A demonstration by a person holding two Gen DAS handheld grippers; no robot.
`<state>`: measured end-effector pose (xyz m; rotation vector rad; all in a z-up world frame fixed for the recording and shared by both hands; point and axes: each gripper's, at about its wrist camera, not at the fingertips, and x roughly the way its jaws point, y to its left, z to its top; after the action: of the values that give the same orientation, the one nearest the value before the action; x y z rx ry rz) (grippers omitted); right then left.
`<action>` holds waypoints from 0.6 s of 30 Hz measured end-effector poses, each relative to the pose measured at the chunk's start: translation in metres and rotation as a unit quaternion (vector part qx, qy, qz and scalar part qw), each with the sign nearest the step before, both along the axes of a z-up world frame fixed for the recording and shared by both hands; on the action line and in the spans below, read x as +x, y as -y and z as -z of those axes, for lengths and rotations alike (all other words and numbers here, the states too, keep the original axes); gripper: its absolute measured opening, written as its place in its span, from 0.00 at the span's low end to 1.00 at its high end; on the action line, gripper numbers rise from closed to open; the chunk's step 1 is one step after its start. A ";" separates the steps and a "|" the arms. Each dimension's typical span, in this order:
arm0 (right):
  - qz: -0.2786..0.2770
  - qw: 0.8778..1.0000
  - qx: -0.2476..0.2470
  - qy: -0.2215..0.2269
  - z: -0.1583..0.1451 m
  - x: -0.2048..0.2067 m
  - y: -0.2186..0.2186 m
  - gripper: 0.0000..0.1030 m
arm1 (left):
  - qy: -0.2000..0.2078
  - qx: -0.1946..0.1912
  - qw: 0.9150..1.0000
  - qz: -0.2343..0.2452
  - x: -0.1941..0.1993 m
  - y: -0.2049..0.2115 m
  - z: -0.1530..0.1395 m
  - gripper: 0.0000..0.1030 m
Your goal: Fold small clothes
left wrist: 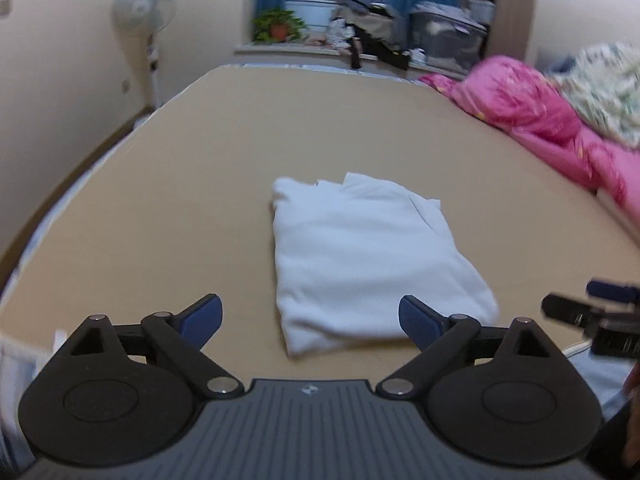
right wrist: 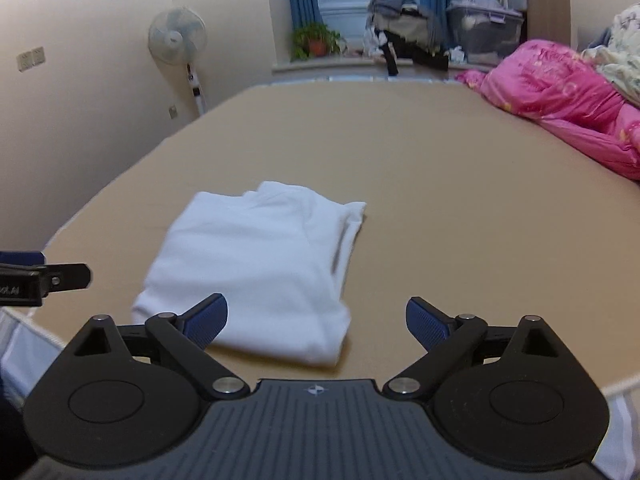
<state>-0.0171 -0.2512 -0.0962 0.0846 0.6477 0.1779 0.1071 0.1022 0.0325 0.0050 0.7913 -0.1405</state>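
Note:
A white garment (left wrist: 360,256) lies folded into a compact rectangle on the tan bed surface (left wrist: 160,216). It also shows in the right wrist view (right wrist: 256,264). My left gripper (left wrist: 310,320) is open and empty, held just short of the garment's near edge. My right gripper (right wrist: 316,322) is open and empty, over the garment's near right corner. The right gripper shows at the right edge of the left wrist view (left wrist: 592,314). The left gripper shows at the left edge of the right wrist view (right wrist: 44,276).
A pink quilt (left wrist: 540,120) and patterned bedding (left wrist: 608,88) are heaped along the bed's right side. A standing fan (left wrist: 146,12) stands by the left wall. A potted plant (left wrist: 278,26), clothes and storage boxes (left wrist: 448,36) sit on the far windowsill.

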 end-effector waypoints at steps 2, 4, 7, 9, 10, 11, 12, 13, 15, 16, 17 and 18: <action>0.002 1.000 -0.002 0.008 0.003 -0.017 -0.007 0.93 | -0.006 -0.007 1.000 -0.013 -0.016 0.001 -0.002 0.96; 0.011 1.000 -0.008 0.019 0.006 -0.028 -0.012 0.93 | -0.006 0.003 1.000 -0.028 -0.033 0.003 0.005 1.00; 0.021 1.000 -0.003 0.018 0.006 -0.039 -0.013 0.93 | -0.008 0.028 0.999 -0.036 -0.042 0.011 0.019 1.00; 0.021 1.000 -0.003 0.013 0.004 -0.044 -0.013 0.95 | -0.017 0.019 0.999 -0.043 -0.038 0.013 0.024 1.00; 0.019 1.000 -0.005 0.009 0.005 -0.043 -0.014 0.95 | -0.016 0.013 0.999 -0.046 -0.029 0.012 0.028 1.00; 0.020 1.000 -0.007 0.006 0.007 -0.044 -0.013 0.95 | -0.013 0.014 0.999 -0.047 -0.025 0.013 0.030 1.00; 0.023 1.000 -0.009 0.003 0.009 -0.041 -0.014 0.95 | -0.012 0.020 0.999 -0.046 -0.023 0.015 0.032 1.00; 0.027 1.000 -0.011 -0.001 0.011 -0.039 -0.015 0.95 | -0.016 0.025 0.999 -0.046 -0.020 0.017 0.034 1.00; 0.030 0.999 -0.014 -0.002 0.014 -0.035 -0.016 0.95 | -0.025 0.025 0.998 -0.045 -0.016 0.018 0.040 1.00; 0.030 0.999 -0.015 0.002 0.015 -0.034 -0.017 0.95 | -0.029 0.022 0.998 -0.045 -0.014 0.019 0.043 1.00; 0.028 0.999 -0.017 0.004 0.016 -0.033 -0.017 0.95 | -0.030 0.021 0.998 -0.044 -0.013 0.019 0.044 1.00; 0.025 0.999 -0.019 0.007 0.017 -0.032 -0.018 0.95 | -0.029 0.020 0.998 -0.043 -0.012 0.020 0.045 1.00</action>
<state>-0.0487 -0.2336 -0.1131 0.0629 0.6350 0.1180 0.0954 0.0819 -0.0123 0.0057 0.8506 -0.0432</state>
